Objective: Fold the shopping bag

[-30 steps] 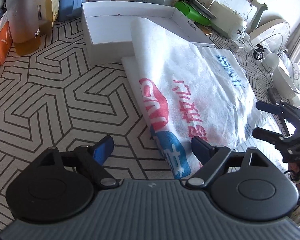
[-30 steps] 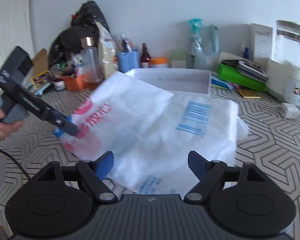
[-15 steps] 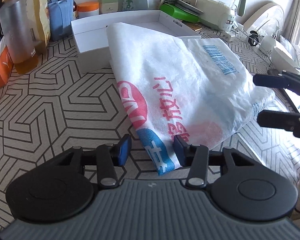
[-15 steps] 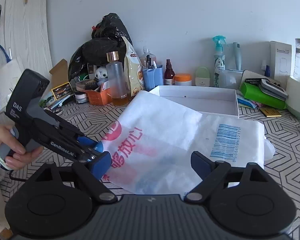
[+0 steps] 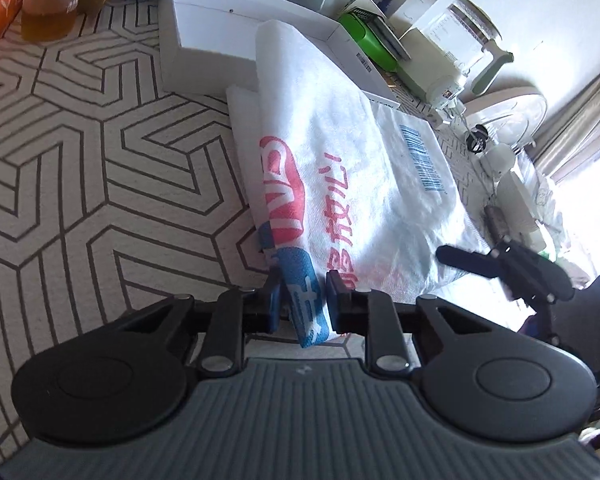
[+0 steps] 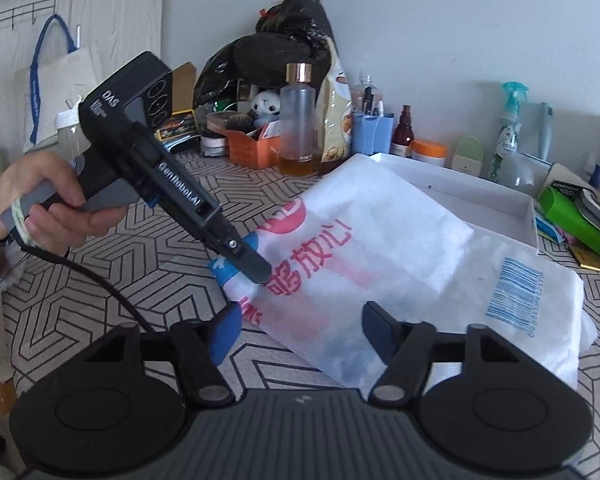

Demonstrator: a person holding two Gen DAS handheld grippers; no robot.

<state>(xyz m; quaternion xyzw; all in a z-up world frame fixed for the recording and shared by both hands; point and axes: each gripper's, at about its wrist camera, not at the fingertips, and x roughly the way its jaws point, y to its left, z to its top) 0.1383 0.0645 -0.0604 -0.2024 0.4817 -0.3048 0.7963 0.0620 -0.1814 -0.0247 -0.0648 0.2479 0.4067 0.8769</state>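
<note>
A white shopping bag (image 5: pixel 364 168) with red characters, a blue corner and a blue barcode lies partly folded on the patterned table; it also shows in the right wrist view (image 6: pixel 380 256). My left gripper (image 5: pixel 300 300) is closed on the bag's blue corner (image 5: pixel 304 300); in the right wrist view the left gripper (image 6: pixel 252 268) pinches that same corner. My right gripper (image 6: pixel 300 332) is open, its jaws on either side of the bag's near edge, holding nothing. It shows in the left wrist view (image 5: pixel 472 260) at the bag's right edge.
A shallow white box (image 5: pixel 204 40) lies behind the bag, with the bag's far end resting on it. Bottles, an orange carton (image 6: pixel 252 144) and a black bag (image 6: pixel 284 48) crowd the back. A green case (image 6: pixel 572 212) and a kettle (image 5: pixel 460 44) stand to the right.
My left gripper moved onto the bag's blue corner and closed on it. My right gripper moved in toward the bag's near edge and stayed open.
</note>
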